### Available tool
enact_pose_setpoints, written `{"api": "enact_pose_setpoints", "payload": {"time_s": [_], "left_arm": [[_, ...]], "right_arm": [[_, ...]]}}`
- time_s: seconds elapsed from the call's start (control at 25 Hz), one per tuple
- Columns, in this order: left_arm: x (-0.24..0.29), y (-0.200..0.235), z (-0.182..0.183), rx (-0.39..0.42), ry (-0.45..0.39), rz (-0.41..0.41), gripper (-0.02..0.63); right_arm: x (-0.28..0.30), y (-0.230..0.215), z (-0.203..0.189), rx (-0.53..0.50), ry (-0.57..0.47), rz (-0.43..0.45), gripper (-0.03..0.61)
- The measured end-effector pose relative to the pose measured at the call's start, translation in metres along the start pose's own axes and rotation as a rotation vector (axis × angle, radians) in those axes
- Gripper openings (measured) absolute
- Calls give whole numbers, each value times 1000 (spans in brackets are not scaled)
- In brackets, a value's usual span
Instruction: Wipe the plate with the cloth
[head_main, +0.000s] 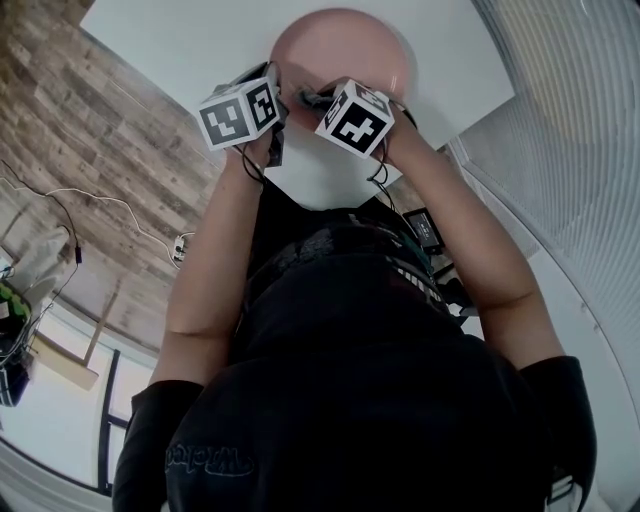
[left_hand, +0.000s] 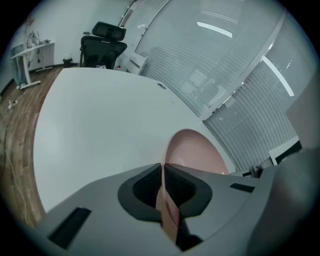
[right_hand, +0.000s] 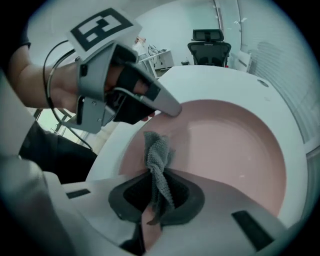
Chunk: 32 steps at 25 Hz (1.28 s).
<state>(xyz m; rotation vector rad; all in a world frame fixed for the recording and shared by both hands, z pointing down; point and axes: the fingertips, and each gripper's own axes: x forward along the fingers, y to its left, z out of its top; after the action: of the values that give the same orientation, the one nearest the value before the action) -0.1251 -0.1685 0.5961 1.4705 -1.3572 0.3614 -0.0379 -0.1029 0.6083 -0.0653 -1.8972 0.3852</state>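
Pink plate (right_hand: 230, 140) seen on white table (left_hand: 100, 130), near rim pinched by left gripper (left_hand: 162, 187), jaws clamped. Grey cloth (right_hand: 159, 160) squeezed in right gripper (right_hand: 157, 196), pressed on plate near rim. Wiping judged underway; most of surface likely left tbh.

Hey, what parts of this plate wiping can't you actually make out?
Right gripper view: the right hand-held gripper hides the cloth's lower end and the plate's near rim.
Left gripper view: the left hand-held gripper covers the plate's near side; no cloth in frame.
Head view: marker cubes hide the cloth and both sets of jaws.
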Motion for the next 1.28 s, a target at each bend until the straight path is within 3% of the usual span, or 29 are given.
{"api": "enact_pose_setpoints", "payload": {"time_s": [0.28, 0.44, 0.52, 0.72, 0.96, 1.04, 1.28], "left_arm": [[2, 3, 0, 34, 5, 11, 29], [4, 1, -4, 81, 21, 23, 28], [4, 0, -6, 103, 29, 23, 28], [4, -2, -7, 107, 35, 17, 29], [4, -4, -4, 106, 44, 14, 29], [2, -4, -4, 103, 40, 13, 29], [1, -5, -4, 74, 19, 13, 28]], "right_arm": [[-15, -13, -64, 81, 138, -11, 38], [-35, -58, -95, 97, 226, -151, 38], [-40, -81, -96, 102, 220, -217, 40], [-50, -140, -65, 91, 161, -376, 38], [-47, -171, -3, 61, 25, -429, 38], [-42, -164, 16, 24, -15, -408, 38], [-15, -104, 56, -87, -73, -241, 38]]}}
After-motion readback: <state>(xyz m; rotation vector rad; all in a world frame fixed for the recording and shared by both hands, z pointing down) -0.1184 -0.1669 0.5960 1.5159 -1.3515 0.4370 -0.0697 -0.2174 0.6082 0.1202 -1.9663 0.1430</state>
